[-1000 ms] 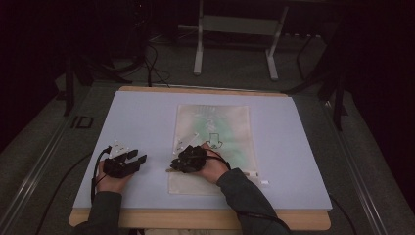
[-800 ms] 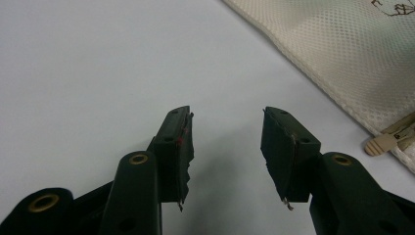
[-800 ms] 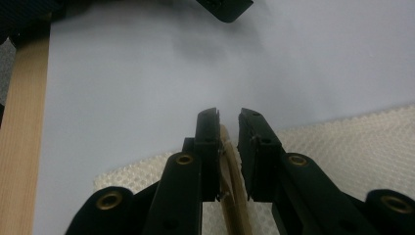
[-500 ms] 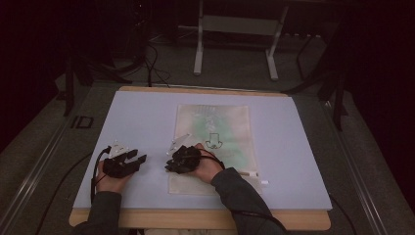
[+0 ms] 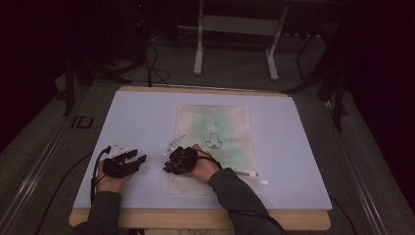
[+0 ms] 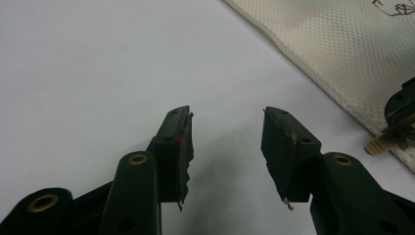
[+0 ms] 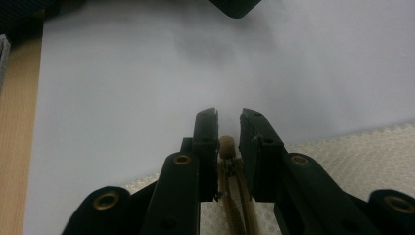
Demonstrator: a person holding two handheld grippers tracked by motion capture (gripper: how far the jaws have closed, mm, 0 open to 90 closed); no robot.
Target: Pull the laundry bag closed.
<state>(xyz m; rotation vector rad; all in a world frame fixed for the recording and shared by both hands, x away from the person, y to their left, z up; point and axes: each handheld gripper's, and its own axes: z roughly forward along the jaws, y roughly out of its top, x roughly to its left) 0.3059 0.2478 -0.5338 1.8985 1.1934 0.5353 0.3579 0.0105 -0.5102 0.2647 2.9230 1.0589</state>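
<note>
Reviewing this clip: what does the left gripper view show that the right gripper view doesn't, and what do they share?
Left gripper view: its claw wide open with nothing between the jaws, and a black printed mark on the mesh bag. Right gripper view: its claw nearly closed around the bag's tan zipper pull, plus a strip of the table's wooden edge. Both: the pale table mat and the cream mesh bag.

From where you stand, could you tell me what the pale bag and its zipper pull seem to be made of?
The bag looks like cream woven mesh fabric: fine regular holes show, matte. The zipper pull, between the right gripper jaws, looks like smooth tan plastic or rubber; I cannot tell which.
</note>
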